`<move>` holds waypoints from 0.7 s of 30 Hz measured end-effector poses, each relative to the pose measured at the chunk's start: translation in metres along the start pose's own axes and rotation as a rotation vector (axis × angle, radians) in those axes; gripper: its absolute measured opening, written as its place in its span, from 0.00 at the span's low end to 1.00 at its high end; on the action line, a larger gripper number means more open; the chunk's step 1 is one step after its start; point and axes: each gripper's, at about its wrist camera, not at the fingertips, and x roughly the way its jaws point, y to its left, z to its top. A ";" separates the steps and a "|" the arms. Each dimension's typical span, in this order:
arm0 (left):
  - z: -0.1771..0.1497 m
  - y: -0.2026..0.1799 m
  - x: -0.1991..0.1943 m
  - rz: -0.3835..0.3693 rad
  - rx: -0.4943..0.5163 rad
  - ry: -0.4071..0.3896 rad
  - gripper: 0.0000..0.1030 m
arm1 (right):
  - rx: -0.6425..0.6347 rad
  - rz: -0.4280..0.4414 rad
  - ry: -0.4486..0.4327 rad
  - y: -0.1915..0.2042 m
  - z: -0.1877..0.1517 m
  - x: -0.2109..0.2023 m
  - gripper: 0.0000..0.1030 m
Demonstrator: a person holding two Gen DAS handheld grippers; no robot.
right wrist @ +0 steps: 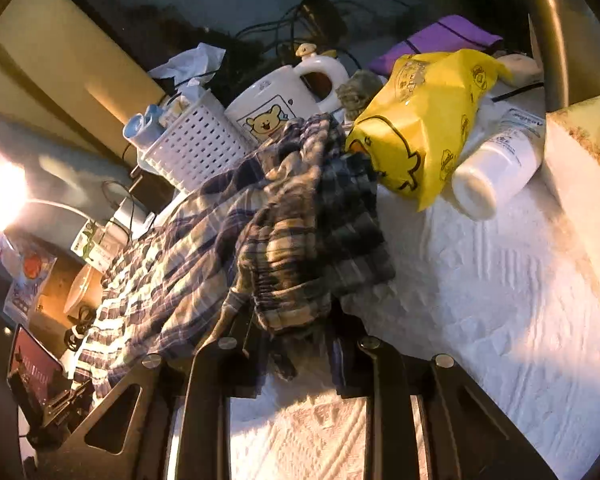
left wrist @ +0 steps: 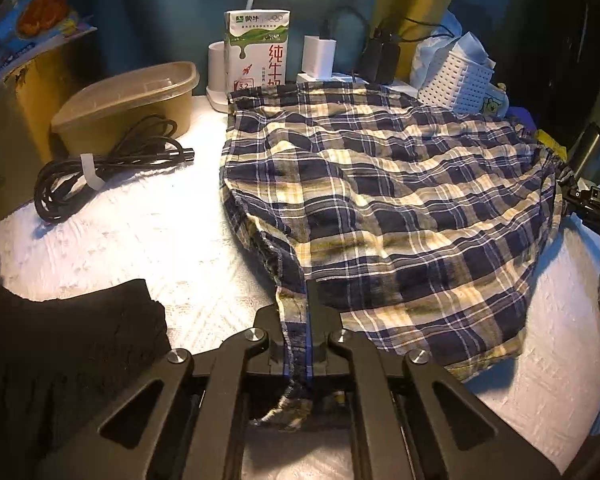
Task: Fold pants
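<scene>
Plaid pants [left wrist: 380, 200] lie spread across a white-covered bench [left wrist: 140, 232]; the left gripper [left wrist: 300, 344] pinches one hem corner, while the right gripper [right wrist: 296, 344] clamps the bunched waistband at the opposite end.

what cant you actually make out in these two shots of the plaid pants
- Left wrist view: the right gripper is cut off by the frame edge.
- Right wrist view: the right gripper's fingers are blurred, and bunched plaid pants cover their tips.
- Left wrist view: the milk carton base sits behind the pants.

"纯牛奶" and "3.2" on the milk carton [left wrist: 257, 50]; "DAS" on the right hand-held gripper [left wrist: 598, 208].
</scene>
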 end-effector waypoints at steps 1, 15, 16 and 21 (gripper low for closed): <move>0.000 0.001 -0.004 -0.005 -0.008 -0.005 0.03 | -0.027 -0.019 -0.009 0.005 -0.001 -0.003 0.24; -0.021 -0.008 -0.073 -0.111 -0.008 -0.052 0.02 | -0.286 -0.108 -0.154 0.057 -0.021 -0.137 0.23; -0.028 -0.009 -0.076 -0.117 -0.009 -0.043 0.03 | -0.292 -0.112 -0.157 0.056 -0.025 -0.144 0.23; -0.057 -0.017 -0.068 -0.134 -0.006 0.029 0.03 | -0.244 -0.135 -0.100 0.022 -0.049 -0.145 0.23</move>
